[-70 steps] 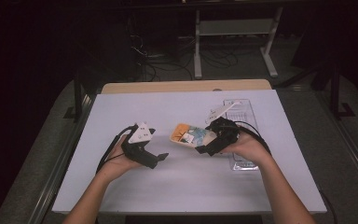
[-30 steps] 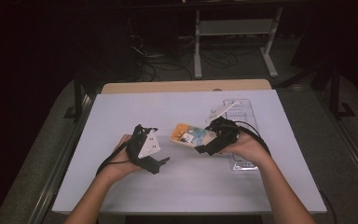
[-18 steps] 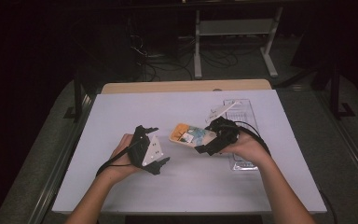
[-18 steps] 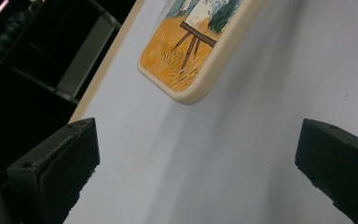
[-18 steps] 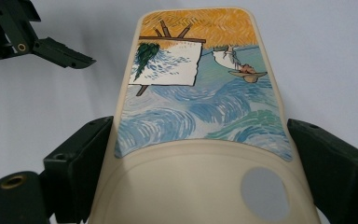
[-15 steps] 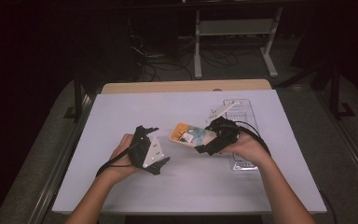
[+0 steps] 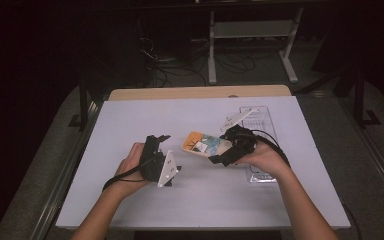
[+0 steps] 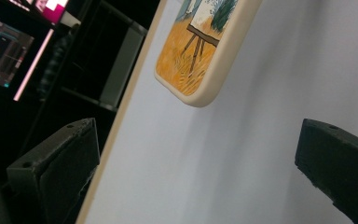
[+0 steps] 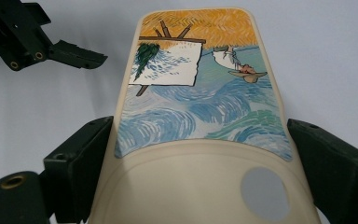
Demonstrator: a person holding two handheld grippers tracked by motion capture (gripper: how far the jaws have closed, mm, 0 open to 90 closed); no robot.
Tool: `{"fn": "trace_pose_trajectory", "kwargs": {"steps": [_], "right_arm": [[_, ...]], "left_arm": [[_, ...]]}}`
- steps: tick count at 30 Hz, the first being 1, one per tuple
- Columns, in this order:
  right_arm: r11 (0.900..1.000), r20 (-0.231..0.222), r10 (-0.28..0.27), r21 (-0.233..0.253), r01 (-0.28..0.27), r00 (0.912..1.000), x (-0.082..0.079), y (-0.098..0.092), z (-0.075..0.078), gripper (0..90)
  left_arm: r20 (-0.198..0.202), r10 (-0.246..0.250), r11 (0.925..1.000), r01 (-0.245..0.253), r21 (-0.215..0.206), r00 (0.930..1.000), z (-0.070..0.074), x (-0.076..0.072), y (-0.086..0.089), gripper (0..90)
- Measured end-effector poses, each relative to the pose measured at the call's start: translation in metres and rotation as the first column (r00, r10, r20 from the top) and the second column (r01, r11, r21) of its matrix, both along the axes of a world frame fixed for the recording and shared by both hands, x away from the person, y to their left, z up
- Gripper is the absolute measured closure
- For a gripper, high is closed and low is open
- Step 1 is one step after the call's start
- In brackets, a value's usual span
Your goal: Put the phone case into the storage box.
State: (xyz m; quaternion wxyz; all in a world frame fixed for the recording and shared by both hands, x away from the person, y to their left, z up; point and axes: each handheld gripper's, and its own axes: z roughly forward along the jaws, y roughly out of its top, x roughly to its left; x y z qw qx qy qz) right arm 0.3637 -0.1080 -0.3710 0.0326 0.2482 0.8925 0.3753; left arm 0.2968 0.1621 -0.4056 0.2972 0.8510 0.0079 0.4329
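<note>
Painted phone case (image 9: 205,107), one only, lies near the worktop (image 7: 130,120) middle, gripped at its sides by the right gripper (image 7: 219,159). Left gripper (image 7: 166,142) hovers just beside it, jaws wide apart, empty.

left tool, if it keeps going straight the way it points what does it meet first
Probably the orange end of the phone case, ahead of the open left tool and a bit left of centre. Bare table lies between; depth is unclear.

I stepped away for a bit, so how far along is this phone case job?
Done: the right gripper has closed on the phone case. In hand: the left gripper, jaws open, points at the case's orange end without touching it. Left: gripping that end; the clear tray sits behind.
</note>
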Motion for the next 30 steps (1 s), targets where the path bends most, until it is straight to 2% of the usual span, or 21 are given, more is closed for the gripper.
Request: {"fn": "trace_pose_trajectory", "kwargs": {"steps": [2, 3, 12, 15, 17, 21, 23, 25, 30], "right_arm": [[1.000, 0.000, 0.000, 0.000, 0.000, 1.0000, 0.000, 0.000, 0.000, 10.1], [1.000, -0.026, -0.011, 0.017, 0.012, 0.9996, -0.001, 0.001, 0.001, 10.1], [1.000, -0.023, -0.019, 0.013, 0.019, 0.9996, -0.001, 0.003, 0.000, 10.1], [1.000, -0.017, -0.018, 0.010, 0.018, 0.9997, -0.001, 0.003, -0.001, 10.1], [1.000, -0.022, -0.019, 0.013, 0.019, 0.9996, -0.001, 0.003, -0.001, 10.1], [1.000, -0.022, -0.025, 0.014, 0.025, 0.9994, -0.001, 0.002, -0.001, 10.1], [1.000, -0.023, -0.027, 0.014, 0.027, 0.9994, 0.000, 0.002, -0.002, 10.1], [1.000, -0.021, -0.027, 0.015, 0.027, 0.9994, 0.000, 0.003, -0.002, 10.1], [0.999, -0.020, -0.037, 0.020, 0.038, 0.9991, 0.000, 0.004, -0.003, 10.1]], "left_arm": [[0.021, 0.006, 0.9997, -0.006, 0.022, 0.9998, 0.000, -0.001, -0.001, 0.0], [0.027, 0.004, 0.9996, -0.005, 0.028, 0.9996, -0.001, -0.001, -0.001, 0.0], [0.090, 0.004, 0.9974, -0.011, 0.072, 0.9959, -0.005, -0.004, -0.005, 0.0], [0.127, 0.005, 0.9965, -0.015, 0.083, 0.9919, -0.007, -0.005, -0.007, 0.0], [0.135, 0.005, 0.9955, -0.018, 0.093, 0.9908, -0.008, -0.005, -0.008, 0.0], [0.173, 0.006, 0.9901, -0.031, 0.137, 0.9849, -0.012, -0.007, -0.010, 0.0], [0.201, 0.005, 0.9882, -0.036, 0.149, 0.9797, -0.013, -0.008, -0.011, 0.0], [0.228, 0.006, 0.9876, -0.042, 0.151, 0.9735, -0.014, -0.009, -0.013, 0.0], [0.264, 0.001, 0.9869, -0.043, 0.155, 0.9646, -0.017, -0.010, -0.016, 0.0]]}}
